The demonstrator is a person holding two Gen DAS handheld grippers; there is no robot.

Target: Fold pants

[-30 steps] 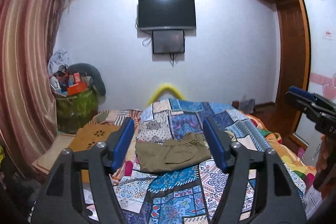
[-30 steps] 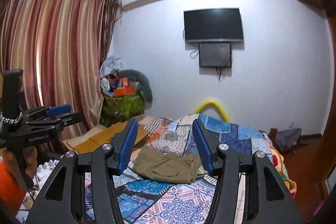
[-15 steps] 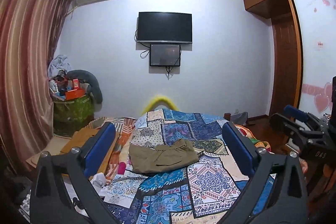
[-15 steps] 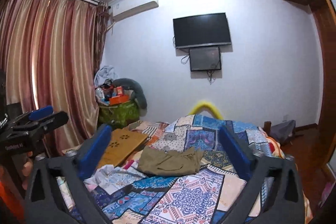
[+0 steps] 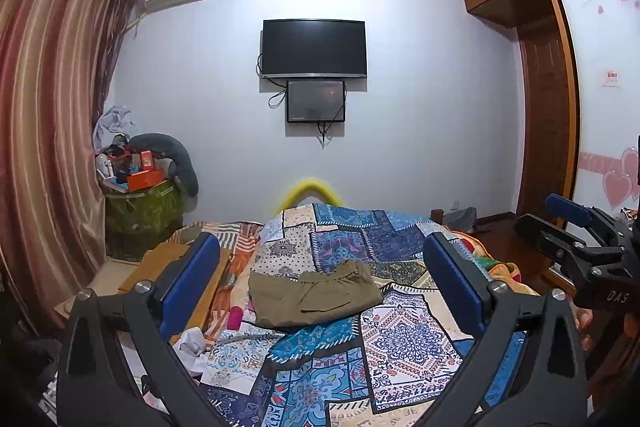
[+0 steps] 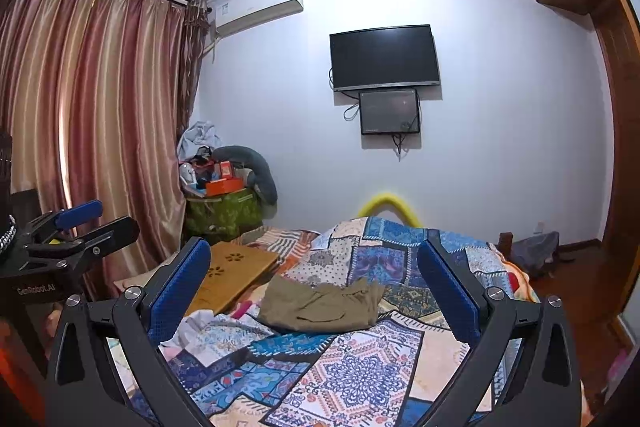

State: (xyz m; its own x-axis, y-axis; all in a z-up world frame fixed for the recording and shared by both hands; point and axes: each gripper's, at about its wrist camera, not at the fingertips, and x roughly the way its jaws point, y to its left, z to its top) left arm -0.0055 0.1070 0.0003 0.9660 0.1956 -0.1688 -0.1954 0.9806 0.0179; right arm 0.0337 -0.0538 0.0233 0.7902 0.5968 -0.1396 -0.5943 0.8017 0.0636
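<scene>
Olive-khaki pants (image 5: 314, 297) lie folded in a compact bundle on the patchwork bedspread (image 5: 404, 339), near the middle of the bed; they also show in the right wrist view (image 6: 320, 305). My left gripper (image 5: 320, 283) is wide open and empty, held back from and above the pants. My right gripper (image 6: 316, 287) is also wide open and empty, well short of the pants. The right gripper shows at the right edge of the left wrist view (image 5: 576, 239), and the left gripper at the left edge of the right wrist view (image 6: 76, 231).
A wooden lap desk (image 6: 232, 273) lies at the bed's left side. White crumpled cloth (image 5: 192, 341) sits near the front left. A green bin piled with clutter (image 5: 140, 211) stands by the curtain (image 5: 48, 131). A wardrobe (image 5: 560, 107) lines the right wall.
Both grippers opened from a narrow gap to wide open and pulled back and up from the pants. The pants have not moved.
</scene>
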